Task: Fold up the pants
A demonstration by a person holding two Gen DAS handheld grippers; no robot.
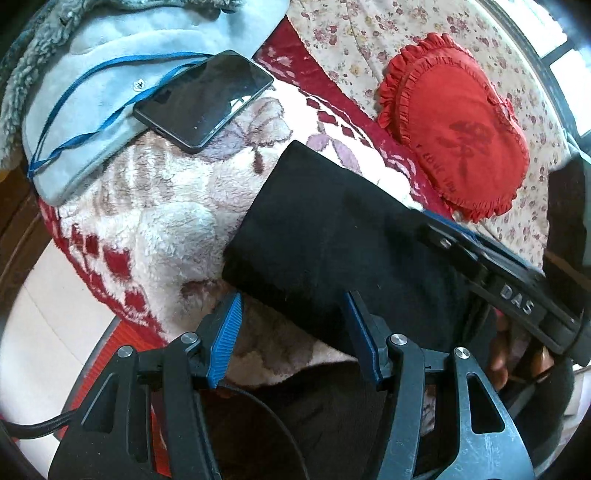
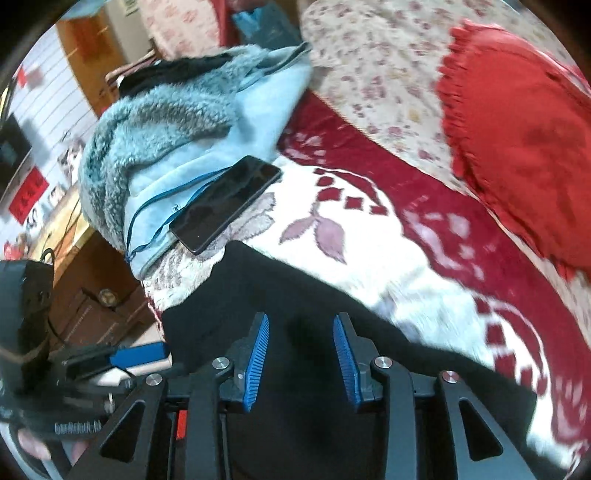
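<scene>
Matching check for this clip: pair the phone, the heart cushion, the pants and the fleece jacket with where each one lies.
1 phone
2 heart cushion
3 pants
4 fleece jacket

A on the floral sheet
B under the phone's far end
C on the plush blanket, nearest both grippers
D half on the jacket, half on the blanket

Pairs: 1-D, 2-A, 3-C, 4-B

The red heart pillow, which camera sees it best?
The left wrist view. There the red heart pillow shows whole and sharp, with its frilly edge and the dark picture in the middle, lying on the flowered sheet. In the right wrist view it is blurred and cut off at the picture's edge.
</scene>
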